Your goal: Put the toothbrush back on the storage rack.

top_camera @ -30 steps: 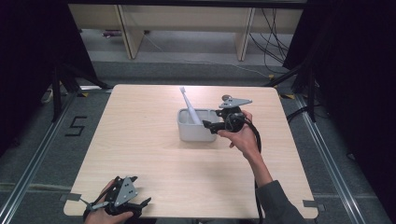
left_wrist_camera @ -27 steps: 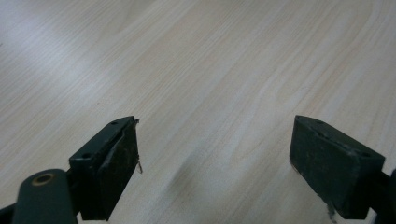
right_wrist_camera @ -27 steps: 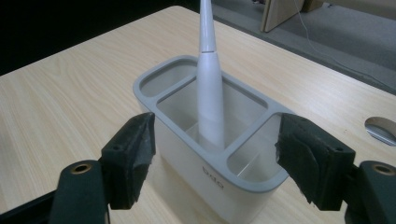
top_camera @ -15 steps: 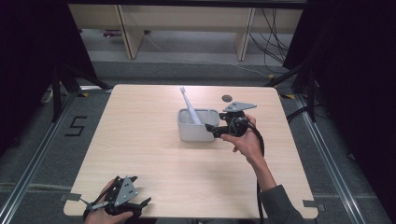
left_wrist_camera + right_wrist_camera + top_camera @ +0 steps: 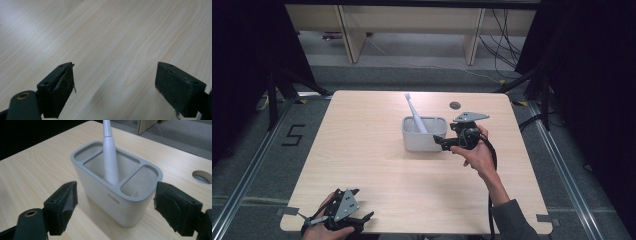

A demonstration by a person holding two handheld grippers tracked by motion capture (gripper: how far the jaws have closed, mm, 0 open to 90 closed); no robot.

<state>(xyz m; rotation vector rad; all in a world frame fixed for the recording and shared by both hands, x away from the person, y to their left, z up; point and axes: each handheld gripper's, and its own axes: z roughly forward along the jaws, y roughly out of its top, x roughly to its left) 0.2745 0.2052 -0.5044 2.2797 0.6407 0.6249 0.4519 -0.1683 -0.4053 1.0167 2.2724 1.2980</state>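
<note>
A white holder with a grey rim stands on the table, right of its centre. A white toothbrush leans in its middle compartment. My right gripper points at the holder's right end. In the right gripper view the holder stands just ahead of the right gripper. Its jaws have just been opening and stand wide, their pads clear of the holder's walls. My left gripper rests at the table's near left corner. In the left gripper view the left gripper is open over bare wood.
A round cable hole lies in the tabletop behind the right hand, also seen as the hole. The wooden table has bare room left of the holder. Wooden shelving stands on the floor beyond the far edge.
The right hand has drawn back slightly to the right, away from the holder. The holder, the toothbrush and the left hand have kept still.
</note>
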